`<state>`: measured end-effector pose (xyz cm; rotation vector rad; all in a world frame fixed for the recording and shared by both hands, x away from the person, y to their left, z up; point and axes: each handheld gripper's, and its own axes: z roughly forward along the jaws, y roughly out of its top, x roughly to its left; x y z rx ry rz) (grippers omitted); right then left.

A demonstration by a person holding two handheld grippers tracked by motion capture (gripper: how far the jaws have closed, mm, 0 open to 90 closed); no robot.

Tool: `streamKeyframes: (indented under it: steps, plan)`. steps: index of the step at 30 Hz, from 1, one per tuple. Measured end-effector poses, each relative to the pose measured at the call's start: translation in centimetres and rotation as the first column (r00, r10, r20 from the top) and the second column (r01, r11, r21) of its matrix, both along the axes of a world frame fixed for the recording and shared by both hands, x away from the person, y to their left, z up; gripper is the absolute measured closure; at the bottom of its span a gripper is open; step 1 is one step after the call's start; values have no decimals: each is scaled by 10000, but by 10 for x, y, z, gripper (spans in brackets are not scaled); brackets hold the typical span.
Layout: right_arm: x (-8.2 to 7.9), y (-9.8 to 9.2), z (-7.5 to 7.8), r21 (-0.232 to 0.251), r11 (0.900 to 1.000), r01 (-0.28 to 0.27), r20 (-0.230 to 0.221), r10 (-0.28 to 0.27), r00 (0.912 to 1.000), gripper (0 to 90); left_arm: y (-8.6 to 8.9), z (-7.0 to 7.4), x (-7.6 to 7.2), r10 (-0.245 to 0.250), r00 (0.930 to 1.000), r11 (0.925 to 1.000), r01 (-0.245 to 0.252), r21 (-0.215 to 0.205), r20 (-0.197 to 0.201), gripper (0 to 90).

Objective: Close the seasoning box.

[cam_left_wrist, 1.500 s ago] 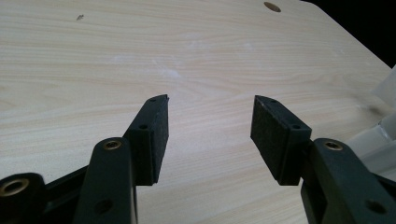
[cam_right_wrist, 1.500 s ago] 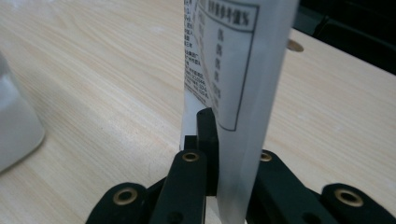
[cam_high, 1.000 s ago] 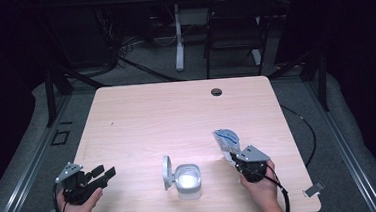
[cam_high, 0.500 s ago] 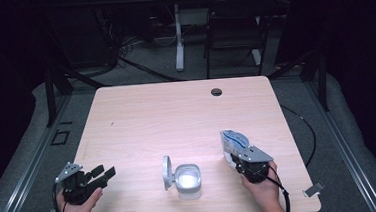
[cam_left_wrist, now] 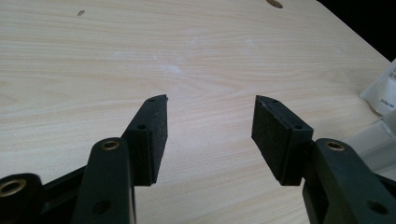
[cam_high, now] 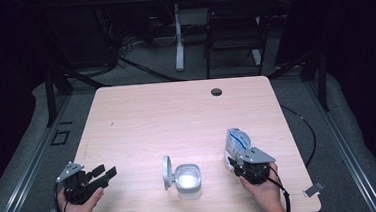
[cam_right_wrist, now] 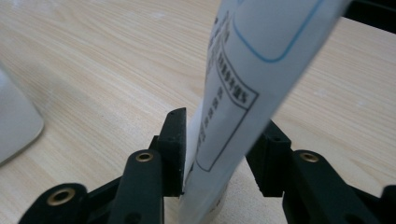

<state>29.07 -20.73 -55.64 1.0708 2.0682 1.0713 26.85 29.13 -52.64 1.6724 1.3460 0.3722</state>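
Observation:
A white refill pouch (cam_high: 237,142) with blue print stands near the table's front right. My right gripper (cam_high: 241,166) sits just behind it. In the right gripper view the pouch (cam_right_wrist: 252,70) rises tilted between the jaws of my right gripper (cam_right_wrist: 219,144). These jaws have just been opening; the left pad lies against the pouch without squeezing it, and the right pad stands behind its edge. A small white container (cam_high: 187,178) with its hinged lid (cam_high: 167,171) up sits at front centre. My left gripper (cam_high: 103,174) rests open at front left, with nothing between its fingers (cam_left_wrist: 210,126).
The wooden table (cam_high: 177,122) has a round cable hole (cam_high: 216,92) near its far edge. A chair and a table leg stand on the dark floor beyond. The pouch's corner (cam_left_wrist: 385,88) shows at the right edge of the left gripper view.
The pouch has tipped from leaning back-left to nearly upright in front of the right gripper. The right jaws stand wider apart around it. The left hand has stayed put.

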Motion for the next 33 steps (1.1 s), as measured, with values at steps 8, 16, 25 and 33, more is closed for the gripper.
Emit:
streamKeyframes:
  steps: [8,16,25,33]
  plan:
    - [-5,1,-1,-176,9998,22,236,-18,9997,525,-2,2,1,-59,10000,10000,59,-5,58,463]
    - [-14,-1,3,-287,9996,-24,374,35,9993,500,-11,4,4,-286,9994,9996,286,-22,172,463]
    - [-21,-4,5,-179,9998,-86,209,90,9997,448,-27,11,7,-795,9963,9968,795,28,331,480]
    - [-30,-11,7,-272,9996,-71,50,72,10000,413,-50,18,8,-1737,9834,9848,1731,158,532,543]
